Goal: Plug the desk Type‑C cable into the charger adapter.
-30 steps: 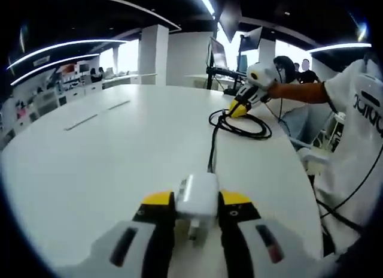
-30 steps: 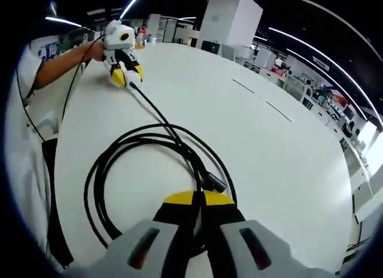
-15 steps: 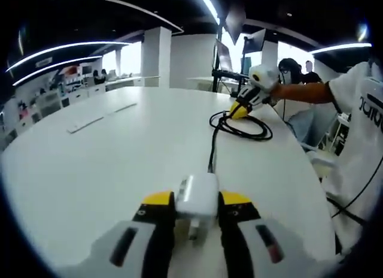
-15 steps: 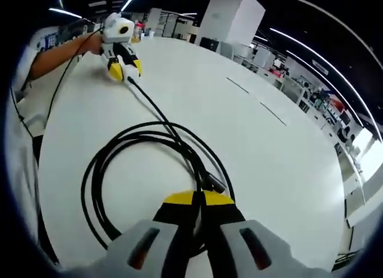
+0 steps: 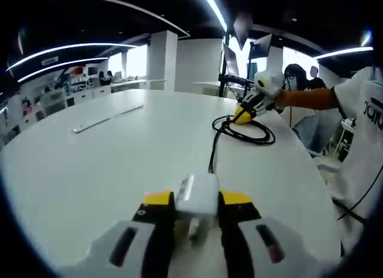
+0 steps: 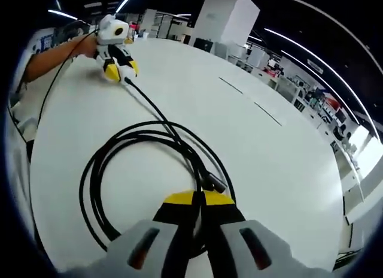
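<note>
The left tool (image 5: 196, 213) clamps the white charger (image 5: 197, 194); the right tool (image 6: 197, 207) pinches the black cable (image 6: 149, 140) near its plug (image 6: 213, 183). Best keep the charger steady and guide the plug in straight. The cable lies coiled on the white desk (image 6: 269, 164), reaching toward the charger.

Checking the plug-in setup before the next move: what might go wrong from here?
The cable lies coiled, with a straight run to the charger adapter; lifting either end may drag or snag the loops. The right hand-held gripper is shut on the cable behind the plug, so the plug could droop or misalign.
</note>
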Motion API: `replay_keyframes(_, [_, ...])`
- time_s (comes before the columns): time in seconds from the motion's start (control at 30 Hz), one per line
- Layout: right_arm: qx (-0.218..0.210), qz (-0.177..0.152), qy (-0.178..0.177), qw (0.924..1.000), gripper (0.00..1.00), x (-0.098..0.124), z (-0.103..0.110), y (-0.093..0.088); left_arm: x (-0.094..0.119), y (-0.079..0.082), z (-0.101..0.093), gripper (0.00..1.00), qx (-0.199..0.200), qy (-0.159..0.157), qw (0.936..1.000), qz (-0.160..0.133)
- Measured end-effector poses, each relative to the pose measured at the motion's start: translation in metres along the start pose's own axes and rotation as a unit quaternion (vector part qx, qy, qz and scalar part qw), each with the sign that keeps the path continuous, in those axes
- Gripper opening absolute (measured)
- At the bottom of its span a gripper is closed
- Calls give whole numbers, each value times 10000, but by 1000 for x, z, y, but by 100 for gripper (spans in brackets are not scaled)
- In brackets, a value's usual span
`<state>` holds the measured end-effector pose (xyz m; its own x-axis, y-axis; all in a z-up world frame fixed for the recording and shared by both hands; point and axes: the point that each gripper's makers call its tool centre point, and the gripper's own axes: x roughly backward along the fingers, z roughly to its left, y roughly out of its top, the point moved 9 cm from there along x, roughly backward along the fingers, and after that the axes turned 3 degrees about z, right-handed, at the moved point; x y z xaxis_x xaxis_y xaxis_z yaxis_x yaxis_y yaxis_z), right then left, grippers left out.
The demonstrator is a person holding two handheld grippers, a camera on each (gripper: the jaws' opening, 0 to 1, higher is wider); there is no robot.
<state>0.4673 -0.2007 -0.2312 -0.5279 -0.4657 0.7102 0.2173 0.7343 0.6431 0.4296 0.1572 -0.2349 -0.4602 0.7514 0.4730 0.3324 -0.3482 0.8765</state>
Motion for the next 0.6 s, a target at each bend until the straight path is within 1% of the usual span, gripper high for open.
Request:
replay_keyframes(0.07, [13,-3,-3,10000,2,0,0,0,1,-1,5,27,33,-5,10000,-15])
replay_keyframes(0.1, [32,2,-6,10000,2,0,0,-1,0,0,0,27,32,-3,10000,-20])
replay_keyframes(0.13, [62,-8,-24,10000,3,0,1,-1,-1,0,-2,28,34,-3,10000,-22])
replay_keyframes(0.2, [112,-63,-31,9999,5,2,2,0,-2,1,-9,31,40,-3,10000,-43])
replay_keyframes(0.27, [73,-205,-36,9998,8,2,1,2,0,4,-4,37,79,25,9998,-178])
replay_keyframes(0.33, [68,-243,-87,9996,12,4,2,2,4,4,9,41,142,73,9997,-187])
replay_keyframes(0.37, [68,-272,-113,9995,16,6,2,1,5,4,10,44,163,90,9997,-179])
replay_keyframes(0.43, [-50,-512,-239,9984,20,8,0,3,6,5,4,51,204,119,9994,-254])
replay_keyframes(0.47, [-102,-556,-260,9981,20,9,0,3,7,6,3,56,210,147,9993,-277])
replay_keyframes(0.53, [-301,-827,-220,9959,20,10,-1,3,11,6,5,69,568,295,9973,-359])
replay_keyframes(0.57, [-494,-940,-274,9940,22,12,1,2,13,5,6,72,684,444,9959,-387])
replay_keyframes(0.6, [-581,-1110,-252,9918,24,11,0,2,15,5,6,74,696,519,9954,-398])
